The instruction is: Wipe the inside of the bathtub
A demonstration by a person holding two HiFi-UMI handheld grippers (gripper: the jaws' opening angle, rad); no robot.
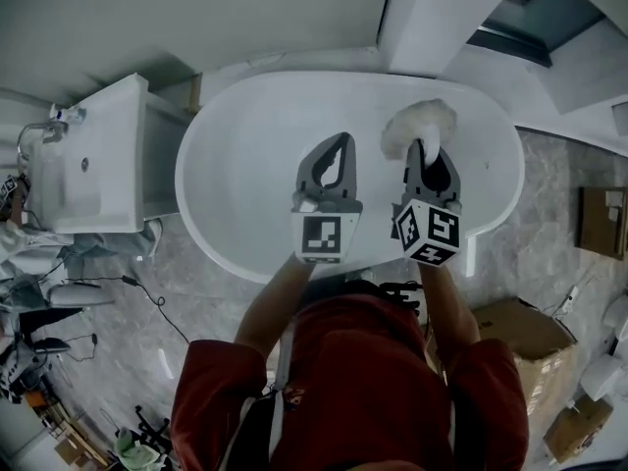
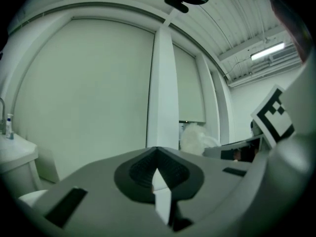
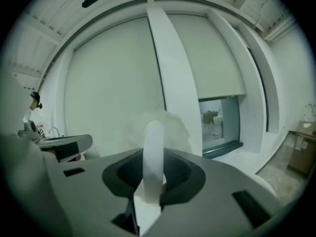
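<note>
tub: white oval tub (image 1: pixel 226 165) at 12 o'clock from the person, its inside bare
duster: fluffy white duster (image 1: pixel 420 124) over the tub's 1 o'clock part; I cannot tell whether it touches the surface
right hand-held gripper: right hand-held gripper (image 1: pixel 429 153) pinching the duster's thin white handle (image 3: pixel 152 147), with the fluff sticking out past the jaws
left hand-held gripper: left hand-held gripper (image 1: pixel 341 141) has its jaws pressed together on nothing, and sits just beside the right one, at its 9 o'clock
step: probably lowering the duster to the inner wall; wiping looks hardly begun
doing it well: tip the right hand-held gripper down so the fluff lies flat on the wall, then sweep in overlapping strokes from rim to floor, working round from 1 o'clock
grip: hold the pinch firm, as the thin handle may twist under pressure
free side: move the left hand-held gripper out of the stroke's path
</note>
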